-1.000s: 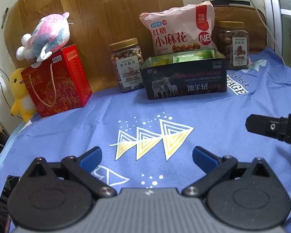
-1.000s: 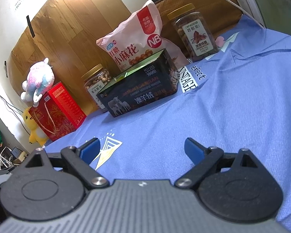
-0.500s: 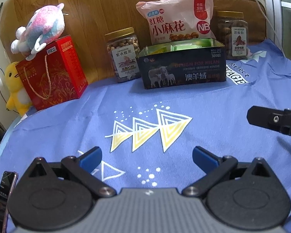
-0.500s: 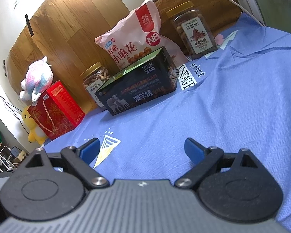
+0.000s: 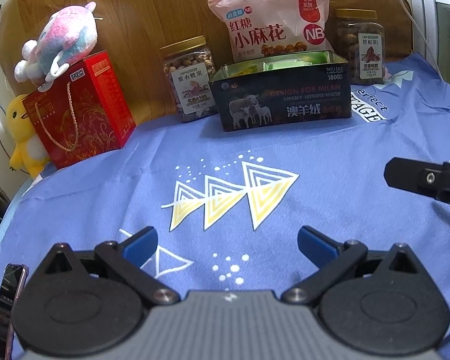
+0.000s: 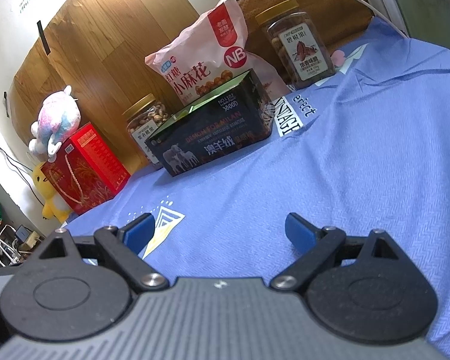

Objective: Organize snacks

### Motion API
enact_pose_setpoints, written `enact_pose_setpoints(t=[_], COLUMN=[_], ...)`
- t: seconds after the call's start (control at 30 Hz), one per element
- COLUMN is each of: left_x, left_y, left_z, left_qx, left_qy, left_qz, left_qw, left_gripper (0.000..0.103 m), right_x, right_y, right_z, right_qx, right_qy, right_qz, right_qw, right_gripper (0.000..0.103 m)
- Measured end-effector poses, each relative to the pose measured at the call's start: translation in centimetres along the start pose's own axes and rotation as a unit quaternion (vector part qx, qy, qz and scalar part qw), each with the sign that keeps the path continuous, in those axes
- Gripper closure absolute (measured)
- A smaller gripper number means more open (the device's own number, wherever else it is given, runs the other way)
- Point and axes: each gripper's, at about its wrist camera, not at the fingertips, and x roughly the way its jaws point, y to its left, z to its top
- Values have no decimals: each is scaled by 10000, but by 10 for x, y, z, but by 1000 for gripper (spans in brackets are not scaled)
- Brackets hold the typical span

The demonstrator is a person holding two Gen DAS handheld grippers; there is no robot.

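Open blue cloth (image 5: pixel 330 162) lies bare from both viewpoints up to the tin (image 5: pixel 282 96). Jars (image 5: pixel 190 78), a snack bag (image 5: pixel 273 27) and a red box (image 5: pixel 81 108) crowd the back by the wooden panel (image 5: pixel 153 9).

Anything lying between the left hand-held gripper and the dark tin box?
Nothing: in the left wrist view, only bare blue cloth with its triangle print lies between the left hand-held gripper and the tin box.

Left claw (image 5: pixel 227 244) spread wide, right claw (image 6: pixel 220 229) likewise, both empty

The dark tin box (image 5: pixel 282 96) sat open, far ahead of the jaws. A pink snack bag (image 5: pixel 273 27) stood behind it, between two nut jars (image 5: pixel 189 78) (image 5: pixel 361 46).
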Motion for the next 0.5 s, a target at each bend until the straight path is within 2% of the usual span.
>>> enact_pose_setpoints(t=[0.5], left_x=[3], left_y=[-2], left_z=[1], left_qx=[34], left_qy=[48], left_qz=[-28], left_qw=[10000], left_gripper=[0], right_x=[0], right_y=[-2], right_z=[-2], right_qx=[18], right_qy=[-6], right_qz=[-21], right_qw=[10000], right_gripper=[7])
